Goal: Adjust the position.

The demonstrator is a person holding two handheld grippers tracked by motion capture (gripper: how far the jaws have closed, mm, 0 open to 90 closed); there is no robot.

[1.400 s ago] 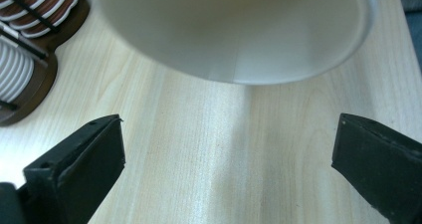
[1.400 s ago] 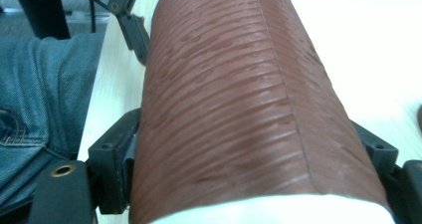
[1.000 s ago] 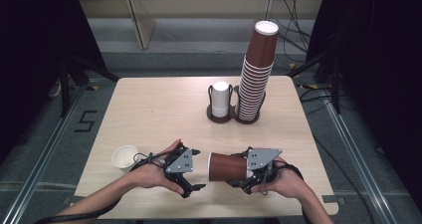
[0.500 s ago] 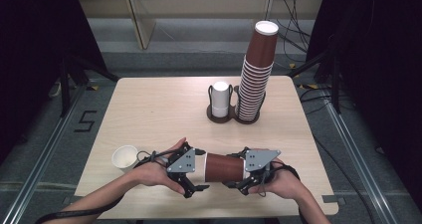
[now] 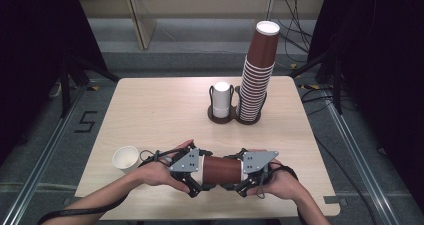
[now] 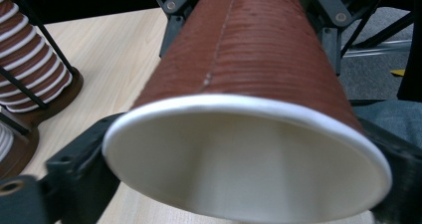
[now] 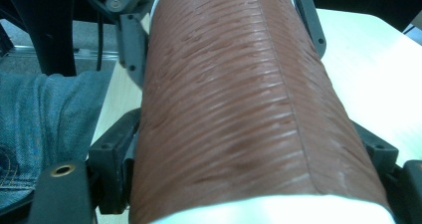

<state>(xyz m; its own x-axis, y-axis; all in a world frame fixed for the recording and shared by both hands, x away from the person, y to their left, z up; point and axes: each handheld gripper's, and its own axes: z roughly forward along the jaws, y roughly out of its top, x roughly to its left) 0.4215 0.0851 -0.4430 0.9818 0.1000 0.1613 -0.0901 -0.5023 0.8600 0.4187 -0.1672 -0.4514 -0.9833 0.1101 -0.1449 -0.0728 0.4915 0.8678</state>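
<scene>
A: Right gripper clamped round the narrow end of a brown ribbed paper cup, lying sideways just above the near edge of the pale wooden table.

B: And the left gripper? Set at the cup's white-rimmed mouth, black jaws flanking the rim on both sides in the left gripper view. Probably closed on it, though hard to say whether pressing or merely alongside.

A: Looks like a handover or a pulling-apart, caught midway. Possibly two nested cups, but no seam visible to confirm.

B: Farther out: a small white paper cup standing open-side-up near the left corner, well apart from both hands.

A: At the back, a dark twin-ring holder with a short white stack in one ring and a tall brown cup stack in the other. Plenty still stacked, so much apparently left to do.
</scene>
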